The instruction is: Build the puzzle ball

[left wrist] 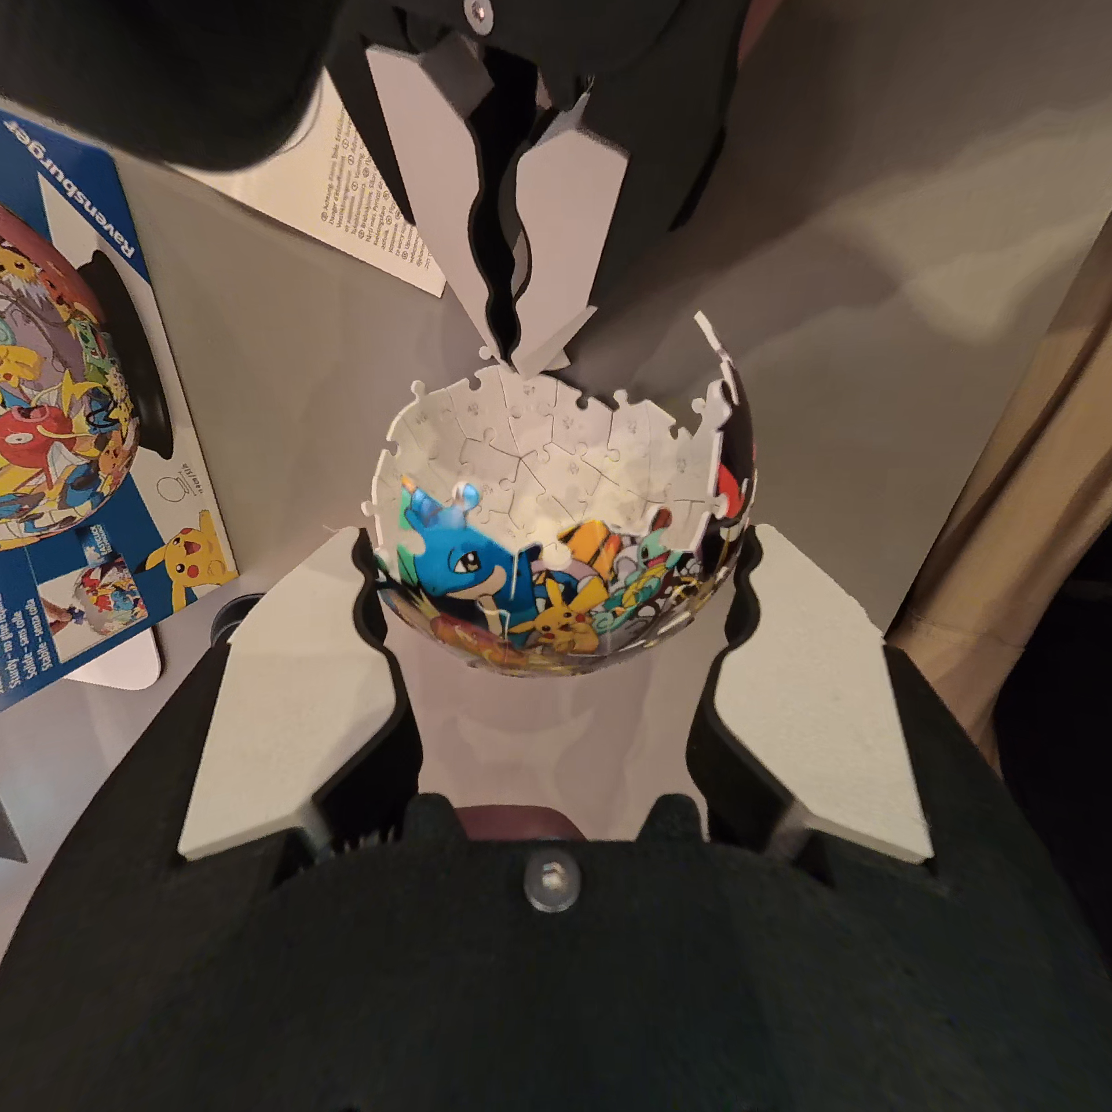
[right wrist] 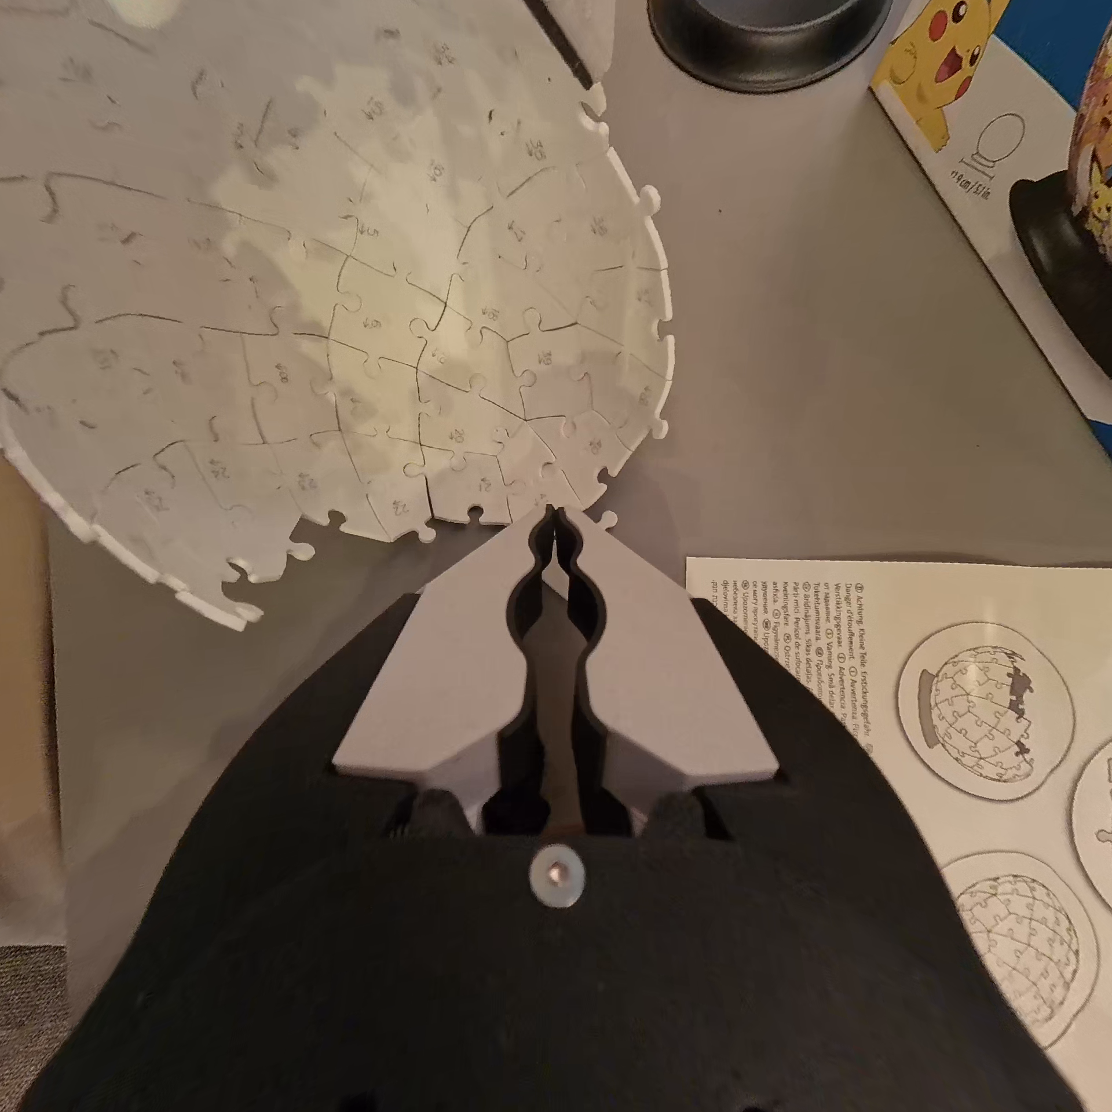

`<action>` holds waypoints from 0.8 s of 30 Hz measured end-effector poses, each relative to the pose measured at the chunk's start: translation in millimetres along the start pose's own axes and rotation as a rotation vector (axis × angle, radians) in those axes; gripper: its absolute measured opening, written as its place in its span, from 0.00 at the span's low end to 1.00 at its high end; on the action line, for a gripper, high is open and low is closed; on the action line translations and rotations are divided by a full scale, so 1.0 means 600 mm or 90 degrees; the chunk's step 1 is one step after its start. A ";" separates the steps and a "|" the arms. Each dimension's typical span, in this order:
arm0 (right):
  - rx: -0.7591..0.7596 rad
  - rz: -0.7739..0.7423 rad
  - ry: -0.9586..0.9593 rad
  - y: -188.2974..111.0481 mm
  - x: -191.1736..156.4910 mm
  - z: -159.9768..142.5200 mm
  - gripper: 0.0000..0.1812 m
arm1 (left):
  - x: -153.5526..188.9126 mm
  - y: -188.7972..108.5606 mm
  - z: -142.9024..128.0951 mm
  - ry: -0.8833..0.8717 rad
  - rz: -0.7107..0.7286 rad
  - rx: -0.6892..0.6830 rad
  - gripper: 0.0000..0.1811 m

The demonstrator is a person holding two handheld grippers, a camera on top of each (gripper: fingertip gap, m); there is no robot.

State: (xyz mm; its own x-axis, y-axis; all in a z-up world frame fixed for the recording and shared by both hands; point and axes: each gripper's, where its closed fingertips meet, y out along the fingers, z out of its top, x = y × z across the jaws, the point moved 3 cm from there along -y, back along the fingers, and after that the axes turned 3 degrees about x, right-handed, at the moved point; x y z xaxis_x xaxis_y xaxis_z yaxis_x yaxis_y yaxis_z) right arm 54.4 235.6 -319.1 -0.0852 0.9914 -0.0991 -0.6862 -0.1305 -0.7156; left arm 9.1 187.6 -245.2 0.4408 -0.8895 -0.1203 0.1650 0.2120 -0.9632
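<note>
The half-built puzzle ball (left wrist: 541, 577) is an open bowl, with colourful cartoon print outside and white numbered piece backs inside (right wrist: 373, 289). My left gripper (left wrist: 556, 541) is shut on the ball, one finger against each side, and holds it above the grey table. My right gripper (right wrist: 555, 511) is shut, with its tips at the far rim of the bowl; it also shows in the left wrist view (left wrist: 511, 355). It pinches a white puzzle piece (right wrist: 608, 517) at the rim; only a small tab shows beside the tips (left wrist: 484, 352).
The blue puzzle packaging card (left wrist: 90, 421) lies on the left of the grey table (left wrist: 271, 361); it also shows in the right wrist view (right wrist: 963, 90). A white instruction sheet (right wrist: 902, 692) lies under my right gripper. A black stand ring (right wrist: 764, 42) sits nearby. My hands' fingertips stand some 9 cm from each other.
</note>
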 end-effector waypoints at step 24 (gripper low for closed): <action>0.027 0.048 0.019 0.009 0.006 -0.004 0.00 | -0.004 0.005 0.033 -0.048 -0.010 0.024 0.61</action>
State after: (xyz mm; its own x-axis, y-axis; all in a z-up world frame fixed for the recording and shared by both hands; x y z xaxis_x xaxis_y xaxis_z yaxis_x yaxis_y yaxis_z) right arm 52.4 238.8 -325.0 -0.1167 0.9782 -0.1720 -0.7083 -0.2034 -0.6760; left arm 25.8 198.6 -243.2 0.5021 -0.8606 -0.0851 0.2052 0.2142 -0.9550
